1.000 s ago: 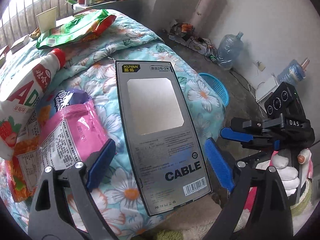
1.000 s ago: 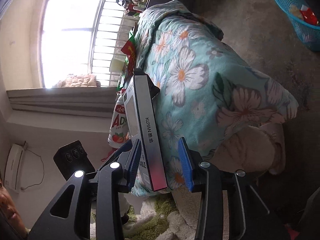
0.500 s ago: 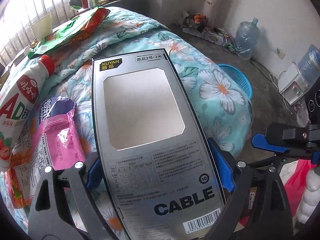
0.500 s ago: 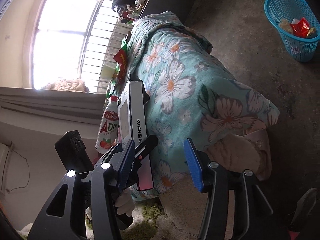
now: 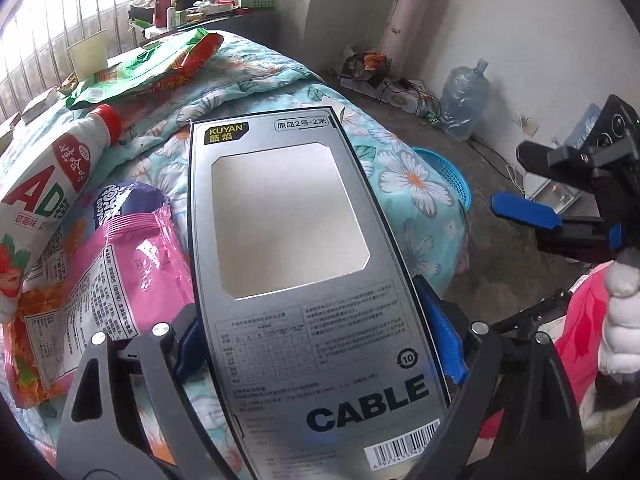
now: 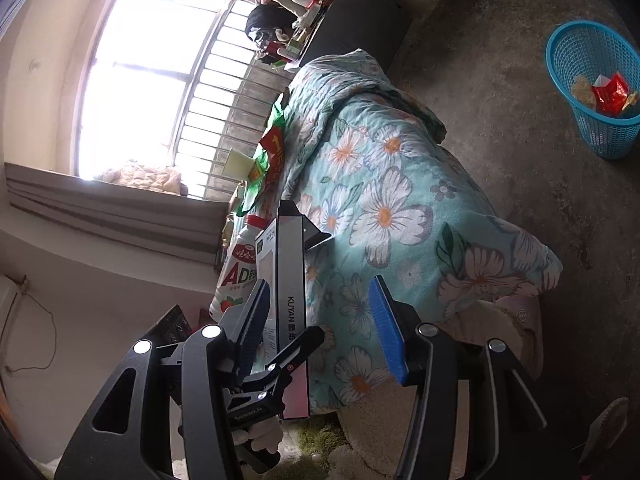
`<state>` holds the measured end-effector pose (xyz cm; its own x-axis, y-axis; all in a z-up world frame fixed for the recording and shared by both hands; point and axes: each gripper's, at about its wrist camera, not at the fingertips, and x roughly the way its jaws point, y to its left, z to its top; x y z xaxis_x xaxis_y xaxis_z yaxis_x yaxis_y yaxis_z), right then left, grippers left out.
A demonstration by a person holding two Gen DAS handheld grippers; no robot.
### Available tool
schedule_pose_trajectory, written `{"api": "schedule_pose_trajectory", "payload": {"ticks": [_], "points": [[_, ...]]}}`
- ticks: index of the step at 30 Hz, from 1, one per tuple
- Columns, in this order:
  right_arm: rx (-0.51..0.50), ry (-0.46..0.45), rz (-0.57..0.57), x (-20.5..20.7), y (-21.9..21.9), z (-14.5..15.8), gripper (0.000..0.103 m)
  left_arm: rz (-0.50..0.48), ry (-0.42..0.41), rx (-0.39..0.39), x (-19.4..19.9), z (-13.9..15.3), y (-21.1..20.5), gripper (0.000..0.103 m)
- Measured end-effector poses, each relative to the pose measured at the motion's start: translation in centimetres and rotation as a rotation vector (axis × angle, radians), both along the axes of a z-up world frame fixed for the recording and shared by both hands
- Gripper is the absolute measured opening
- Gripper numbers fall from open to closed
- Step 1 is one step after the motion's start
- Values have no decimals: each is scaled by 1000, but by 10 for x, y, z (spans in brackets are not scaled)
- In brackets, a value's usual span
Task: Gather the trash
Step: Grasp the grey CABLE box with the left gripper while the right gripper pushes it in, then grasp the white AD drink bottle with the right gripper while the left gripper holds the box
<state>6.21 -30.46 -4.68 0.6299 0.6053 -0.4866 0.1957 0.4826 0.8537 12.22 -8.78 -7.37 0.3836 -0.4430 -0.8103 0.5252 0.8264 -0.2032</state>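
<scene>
1. Right, my left gripper (image 5: 320, 344) is clamped on the cable box (image 5: 296, 264), blue pads (image 5: 444, 344) pressing both long edges near the end printed "CABLE".
2. From the right wrist view I see that same box (image 6: 291, 304) edge-on, lifted clear of the quilt (image 6: 400, 200), with the left gripper's black fingers (image 6: 288, 360) wrapped round its lower end.
3. My right gripper (image 6: 320, 328) stands apart with nothing between its blue pads (image 6: 386, 332); its jaws have just been opening, and the box sits beyond the left-hand pad, not inside the gap.
4. In the left wrist view the right gripper (image 5: 528, 210) hangs out at the right edge, well away from the box, a white-gloved hand (image 5: 618, 320) below it.
5. Beside the box on the floral quilt (image 5: 408, 176) lie a pink snack bag (image 5: 120, 280) and an orange wrapper (image 5: 32, 344) partly under it.
6. Further left a white drink bottle (image 5: 52, 184) with a red cap lies on its side; a green and red bag (image 5: 148, 68) rests near the far end of the bed.
7. On the concrete floor past the bed stands the blue basket (image 6: 600, 92), already holding a red wrapper (image 6: 610, 94) and some pale scraps.
8. Against the far wall I see a large water jug (image 5: 466, 100).
</scene>
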Motion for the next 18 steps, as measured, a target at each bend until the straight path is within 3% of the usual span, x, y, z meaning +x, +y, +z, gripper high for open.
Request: {"api": "schedule_pose_trajectory", "payload": {"ticks": [3, 10, 14, 18], "points": [[-6, -70, 41, 22, 13, 26, 51, -7, 6, -86, -14, 13, 23, 84], [56, -215, 53, 67, 34, 65, 51, 43, -90, -340, -43, 66, 97, 84], [120, -164, 22, 87, 49, 51, 54, 148, -195, -414, -52, 94, 151, 84], [198, -42, 84, 112, 93, 19, 54, 317, -263, -407, -51, 106, 212, 84]]}}
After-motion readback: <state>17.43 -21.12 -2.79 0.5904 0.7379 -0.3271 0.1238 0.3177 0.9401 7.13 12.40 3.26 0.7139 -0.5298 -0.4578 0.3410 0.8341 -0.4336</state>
